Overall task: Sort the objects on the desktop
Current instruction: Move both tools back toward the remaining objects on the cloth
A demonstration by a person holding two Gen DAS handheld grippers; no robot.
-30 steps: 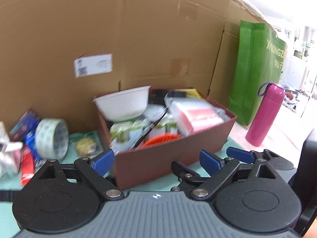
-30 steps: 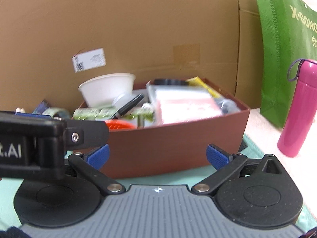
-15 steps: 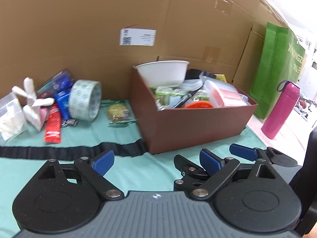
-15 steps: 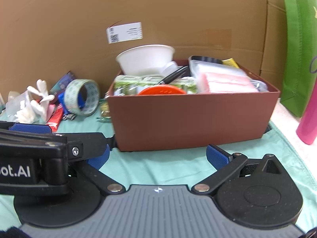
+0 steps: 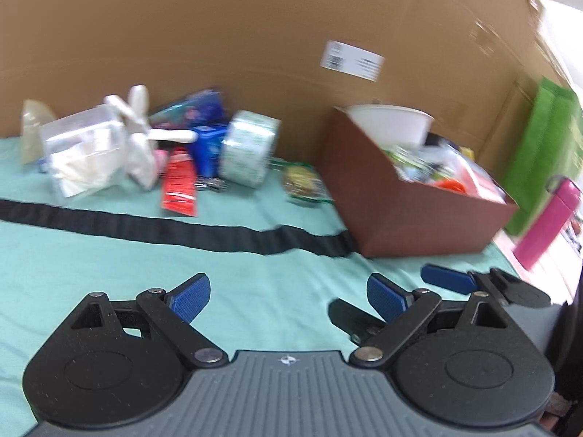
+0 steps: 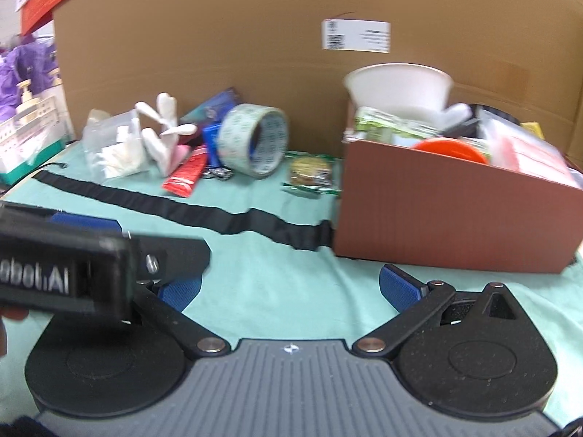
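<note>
Both our grippers, left gripper (image 5: 289,293) and right gripper (image 6: 289,286), hover with fingers spread wide and empty above the green cloth (image 6: 277,291). Beyond a black strap (image 6: 233,220), loose items wait: tape roll (image 6: 257,140), red tube (image 6: 186,174), snack packet (image 6: 309,173). Right of them sits the brown box (image 6: 448,225), already full.

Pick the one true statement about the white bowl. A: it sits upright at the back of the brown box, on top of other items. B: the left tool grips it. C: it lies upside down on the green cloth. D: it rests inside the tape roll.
A: the white bowl stands rim-up at the rear of the brown box, above the packets there.
</note>
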